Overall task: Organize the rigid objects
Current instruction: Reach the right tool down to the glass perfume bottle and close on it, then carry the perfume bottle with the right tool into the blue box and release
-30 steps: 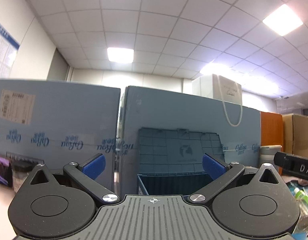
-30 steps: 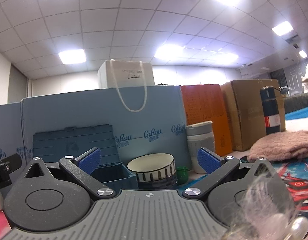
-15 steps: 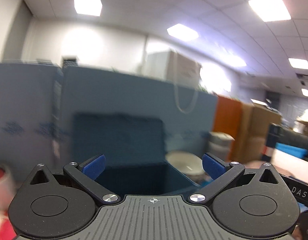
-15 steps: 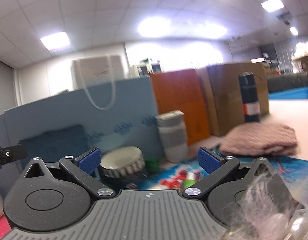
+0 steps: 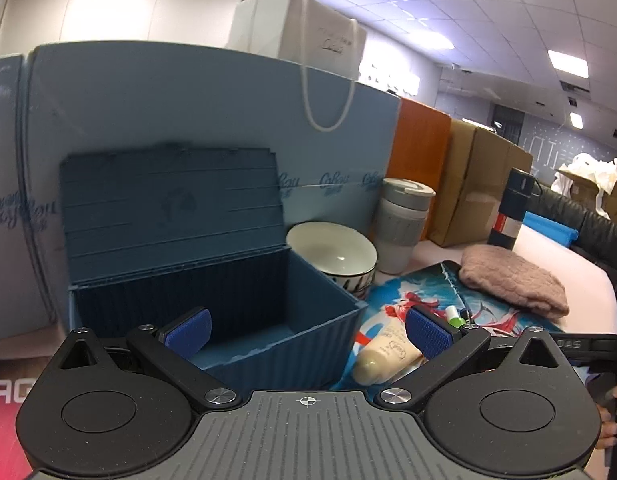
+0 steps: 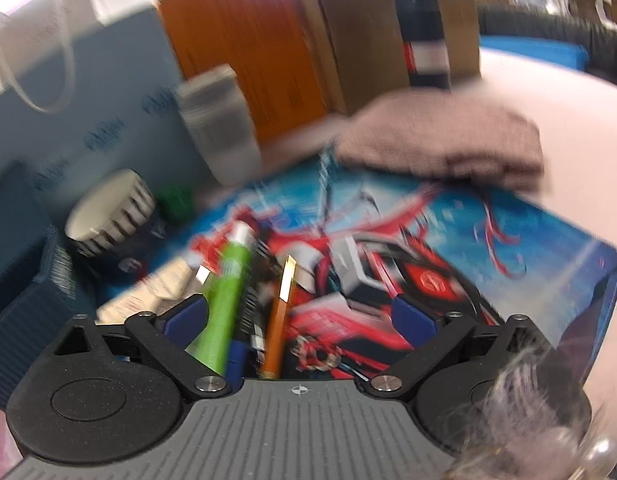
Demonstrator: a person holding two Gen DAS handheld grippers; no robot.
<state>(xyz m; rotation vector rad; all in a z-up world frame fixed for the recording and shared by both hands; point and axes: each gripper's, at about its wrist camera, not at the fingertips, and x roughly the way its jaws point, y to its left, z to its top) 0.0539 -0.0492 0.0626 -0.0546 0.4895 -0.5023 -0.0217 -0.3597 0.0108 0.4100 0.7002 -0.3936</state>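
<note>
An open dark blue storage box (image 5: 212, 300) with its lid up stands in front of my left gripper (image 5: 306, 330), which is open and empty just before the box's front wall. A cream tube (image 5: 388, 356) lies beside the box on a printed mat (image 5: 420, 292). In the blurred right wrist view, my right gripper (image 6: 300, 320) is open above the mat (image 6: 488, 260). A green tube (image 6: 228, 288) and an orange utility knife (image 6: 282, 304) lie between its fingers, untouched. The box's corner (image 6: 24, 292) shows at left.
A striped white bowl (image 5: 332, 252), also in the right wrist view (image 6: 112, 212), stands by the box. A grey lidded cup (image 5: 402, 224), a pink knitted cloth (image 5: 512, 280), a dark bottle (image 5: 512, 208), blue foam boards (image 5: 188, 100) and cardboard boxes (image 5: 476, 188) line the back.
Both grippers have tilted down from facing the ceiling and wall toward the table. The box interior, the mat and the small items on it have come into view.
</note>
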